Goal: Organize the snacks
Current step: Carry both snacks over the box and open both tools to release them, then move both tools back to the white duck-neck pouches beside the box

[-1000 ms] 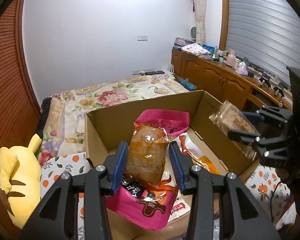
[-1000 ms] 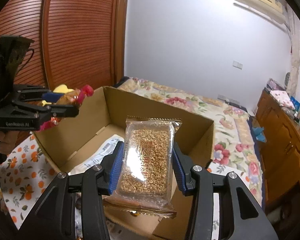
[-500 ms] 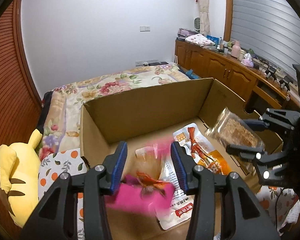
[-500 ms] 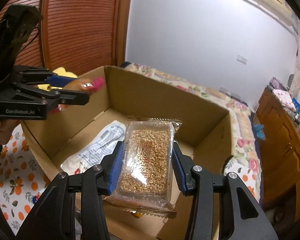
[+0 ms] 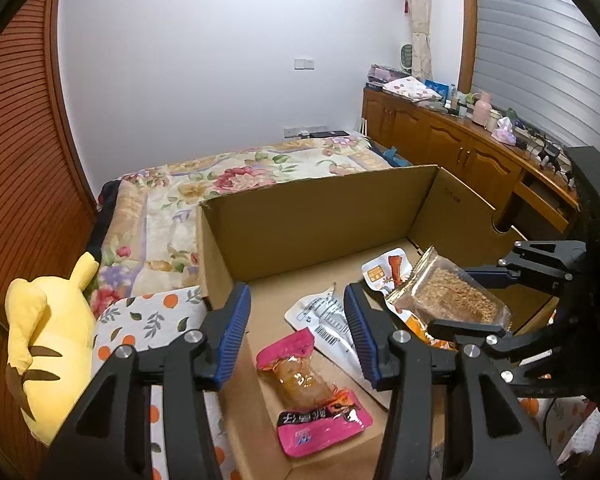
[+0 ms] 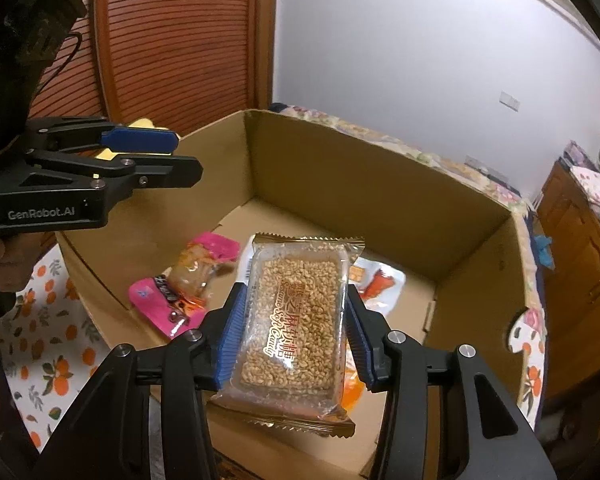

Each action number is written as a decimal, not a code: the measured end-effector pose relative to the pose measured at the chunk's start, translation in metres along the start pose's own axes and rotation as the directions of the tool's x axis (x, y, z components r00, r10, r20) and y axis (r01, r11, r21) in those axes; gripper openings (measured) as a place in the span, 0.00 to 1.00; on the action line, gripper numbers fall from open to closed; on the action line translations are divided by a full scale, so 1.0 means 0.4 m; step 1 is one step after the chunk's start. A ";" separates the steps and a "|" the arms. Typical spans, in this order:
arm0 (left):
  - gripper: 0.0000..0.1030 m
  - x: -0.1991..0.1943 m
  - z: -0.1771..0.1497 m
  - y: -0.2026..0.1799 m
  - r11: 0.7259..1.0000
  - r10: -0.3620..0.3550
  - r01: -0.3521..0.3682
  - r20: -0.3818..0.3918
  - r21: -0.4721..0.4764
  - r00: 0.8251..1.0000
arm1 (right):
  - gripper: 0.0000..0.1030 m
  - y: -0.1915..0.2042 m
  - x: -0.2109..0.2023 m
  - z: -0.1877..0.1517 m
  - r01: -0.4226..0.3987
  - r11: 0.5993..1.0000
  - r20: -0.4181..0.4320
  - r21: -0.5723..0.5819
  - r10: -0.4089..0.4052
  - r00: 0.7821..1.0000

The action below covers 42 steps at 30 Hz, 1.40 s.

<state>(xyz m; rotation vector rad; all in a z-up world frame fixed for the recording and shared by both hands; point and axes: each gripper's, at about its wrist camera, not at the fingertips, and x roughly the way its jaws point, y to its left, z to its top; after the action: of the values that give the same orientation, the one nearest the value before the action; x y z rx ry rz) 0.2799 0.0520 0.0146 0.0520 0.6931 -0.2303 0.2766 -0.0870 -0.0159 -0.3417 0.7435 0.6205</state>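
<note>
An open cardboard box (image 5: 320, 216) (image 6: 360, 184) holds a pink snack packet (image 5: 312, 392) (image 6: 180, 280), a white packet (image 5: 328, 320) and an orange-and-white packet (image 5: 388, 272) (image 6: 380, 280) on its floor. My left gripper (image 5: 295, 288) (image 6: 176, 156) hovers over the box's left side. Its jaws are opening with nothing between them, and the pink packet lies loose below. My right gripper (image 6: 294, 296) (image 5: 460, 296) is shut on a clear sesame candy packet (image 6: 296, 320) (image 5: 448, 300), held above the box's near right part.
The box stands on an orange-print cloth (image 5: 148, 320) (image 6: 40, 332). A yellow plush toy (image 5: 48, 344) lies to its left. A flowered bed (image 5: 240, 176) is behind it, and wooden cabinets (image 5: 460, 148) with clutter run along the right wall.
The left gripper let go of the pink packet, which dropped to the box floor, and its jaws spread wider. The right gripper sank lower over the box with the sesame packet.
</note>
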 end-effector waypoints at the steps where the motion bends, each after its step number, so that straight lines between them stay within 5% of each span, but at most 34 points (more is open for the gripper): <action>1: 0.48 -0.006 -0.003 0.003 1.000 0.004 -0.004 0.002 0.000 1.000 | 0.47 0.000 0.002 0.001 -0.004 1.000 -0.001 0.001 0.004 1.000; 18: 0.50 -0.096 -0.057 0.020 1.000 0.018 -0.018 0.031 -0.009 0.999 | 0.53 -0.021 0.007 0.000 0.015 0.997 0.001 0.080 -0.015 1.000; 31: 0.56 -0.184 -0.128 -0.030 1.000 -0.013 0.013 0.059 0.000 0.998 | 0.53 0.024 -0.151 -0.049 0.009 0.995 0.086 0.100 -0.018 0.996; 42: 0.59 -0.198 -0.255 -0.084 0.998 -0.055 0.055 0.012 0.005 0.998 | 0.54 0.079 -0.237 -0.158 0.011 0.990 0.101 0.141 -0.025 0.995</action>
<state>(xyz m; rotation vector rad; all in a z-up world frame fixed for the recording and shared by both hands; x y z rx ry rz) 0.1492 0.0471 -0.0126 0.0358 0.6829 -0.2845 0.1694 -0.1319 0.0059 -0.1855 0.6805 0.5613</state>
